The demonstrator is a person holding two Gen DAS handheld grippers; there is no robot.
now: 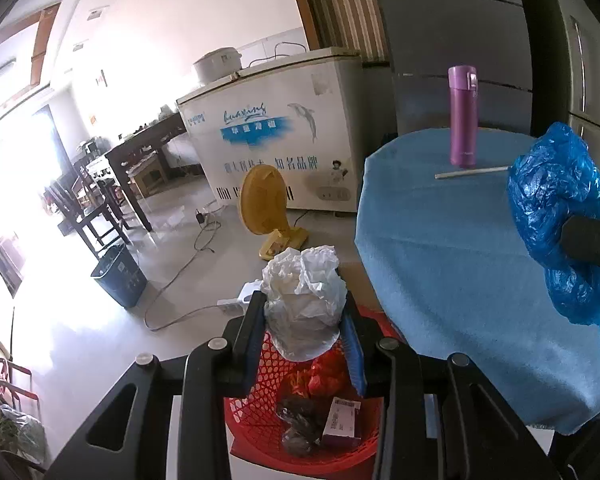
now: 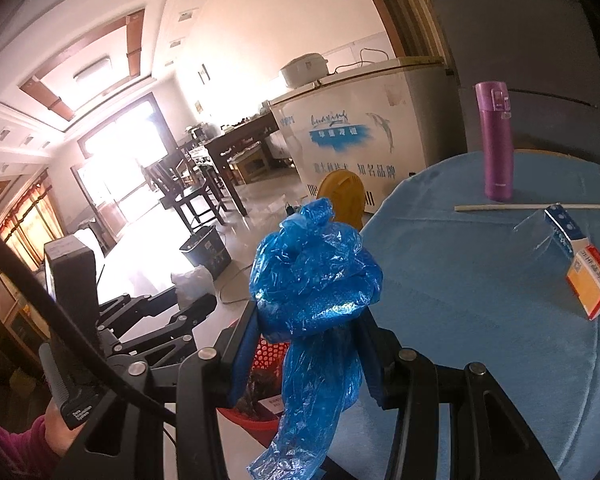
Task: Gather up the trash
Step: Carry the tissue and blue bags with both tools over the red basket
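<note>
Directly under your left gripper the red mesh basket is sitting on the floor, already holding some wrappers and a small purple box. You are pinching a crumpled white plastic bag between the pads of that gripper, jaws partly closed around it, and the bag is hanging right over the basket's opening, so I judge a release here would land it inside.

Your right gripper is clamping a crumpled blue plastic bag, with a long tail of it dangling below the fingers. That bag is hovering over the near edge of the blue-covered round worktop, and the basket lies down and to its left, just beside the worktop's rim. The left hand is clearly the nearer one to the basket; the right one needs to be carrying its load leftward, off the cloth edge, before letting go.

On the worktop, a carton with an orange-and-white box, a clear cup and a long white straw are still waiting, beside a purple flask. Room between the worktop edge and your left gripper looks tight, so watch the dangling tail snagging on the rim.
</note>
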